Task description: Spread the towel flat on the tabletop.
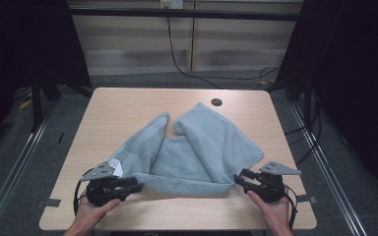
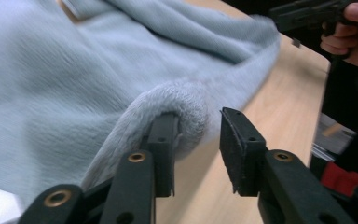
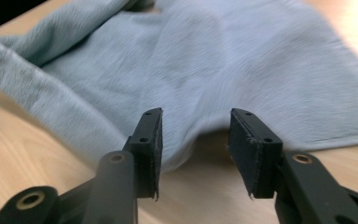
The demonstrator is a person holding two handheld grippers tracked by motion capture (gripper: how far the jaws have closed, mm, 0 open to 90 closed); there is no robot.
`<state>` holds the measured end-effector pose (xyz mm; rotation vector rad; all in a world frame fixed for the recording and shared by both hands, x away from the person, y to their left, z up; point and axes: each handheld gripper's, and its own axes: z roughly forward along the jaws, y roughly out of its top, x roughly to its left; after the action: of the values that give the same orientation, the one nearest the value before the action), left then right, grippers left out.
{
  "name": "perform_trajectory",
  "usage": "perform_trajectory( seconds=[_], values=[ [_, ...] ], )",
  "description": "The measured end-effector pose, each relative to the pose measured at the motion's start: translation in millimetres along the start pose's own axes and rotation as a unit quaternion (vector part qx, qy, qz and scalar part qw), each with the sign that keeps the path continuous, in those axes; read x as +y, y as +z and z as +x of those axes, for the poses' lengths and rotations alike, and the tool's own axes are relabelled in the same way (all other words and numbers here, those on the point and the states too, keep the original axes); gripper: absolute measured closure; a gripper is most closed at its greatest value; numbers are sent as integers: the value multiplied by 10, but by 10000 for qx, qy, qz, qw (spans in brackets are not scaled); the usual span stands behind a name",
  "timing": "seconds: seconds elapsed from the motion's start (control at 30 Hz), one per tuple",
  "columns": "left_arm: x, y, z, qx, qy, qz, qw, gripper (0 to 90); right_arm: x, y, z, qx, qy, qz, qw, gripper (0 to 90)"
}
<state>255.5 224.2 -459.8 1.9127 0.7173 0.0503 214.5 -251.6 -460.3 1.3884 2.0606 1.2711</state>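
Gripping well means seating each near corner fully between the jaws before closing. High view: a grey-blue towel (image 1: 192, 152) lies crumpled mid-table (image 1: 128, 103), left gripper (image 1: 137, 187) and right gripper (image 1: 238, 180) at its near corners. Left gripper view: jaws parted, a plush rolled towel edge (image 2: 186, 105) draped over one. Right gripper view: jaws parted, the towel's lifted edge (image 3: 200, 126) just beyond them.

Dim, dark-edged high view; both gripper views brighter, with motion-blurred backgrounds.
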Motion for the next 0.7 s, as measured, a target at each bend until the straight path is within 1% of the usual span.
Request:
perform_trajectory(
  seconds=[0.07,0.13,0.17,0.2,0.23,0.27,0.3,0.33,0.37,0.4,0.43,0.47,0.5,0.53,0.57,0.6,0.63,0.67,0.7],
  values=[
    [76,-29,48,35,-65,-140,9999,629,14,-50,-81,17,93,-98,9999,565],
    [149,-31,82,113,-40,-234,9997,612,54,-76,-143,-44,114,-196,9997,557],
    [208,-17,114,137,-28,-313,9994,605,84,-67,-172,-36,94,-228,9997,552],
    [261,5,145,151,-47,-351,9993,603,128,-28,-213,-12,56,-175,9998,550],
    [320,43,182,163,-47,-369,9992,601,163,17,-248,-38,42,-170,9998,546],
    [375,91,216,233,-50,-396,9989,599,195,75,-293,-67,63,-177,9998,537],
    [419,133,248,311,-12,-388,9988,592,233,150,-344,-10,102,-128,9999,528],
    [479,221,313,371,9,-322,9988,583,261,216,-378,11,80,-88,9999,523],
    [506,285,360,389,-34,-237,9990,572,301,321,-416,-84,19,-27,10000,517],
    [526,377,427,460,-99,-166,9988,556,322,391,-441,-99,-19,24,9999,509],
    [524,493,517,578,-166,-51,9982,533,347,489,-478,-54,-24,185,9998,499],
    [499,612,598,697,-214,63,9973,528,363,605,-518,-139,-87,297,9994,492],
    [478,678,638,800,-221,171,9964,512,366,706,-554,-172,-79,376,9991,483],
    [450,738,677,870,-223,264,9956,496,364,763,-580,-128,-39,423,9990,481],
    [407,810,719,965,-212,396,9943,480,356,810,-598,-141,-30,464,9988,477],
    [349,881,750,1019,-158,578,9930,472,339,859,-610,-205,-9,533,9984,470],
    [305,924,761,1058,-83,726,9917,470,314,908,-626,-222,-70,658,9976,464],
    [269,951,756,1061,8,833,9909,471,293,926,-625,-243,-63,761,9968,456],
    [255,955,742,1125,117,829,9901,487,279,927,-624,-243,-115,810,9964,453]
  ],
)
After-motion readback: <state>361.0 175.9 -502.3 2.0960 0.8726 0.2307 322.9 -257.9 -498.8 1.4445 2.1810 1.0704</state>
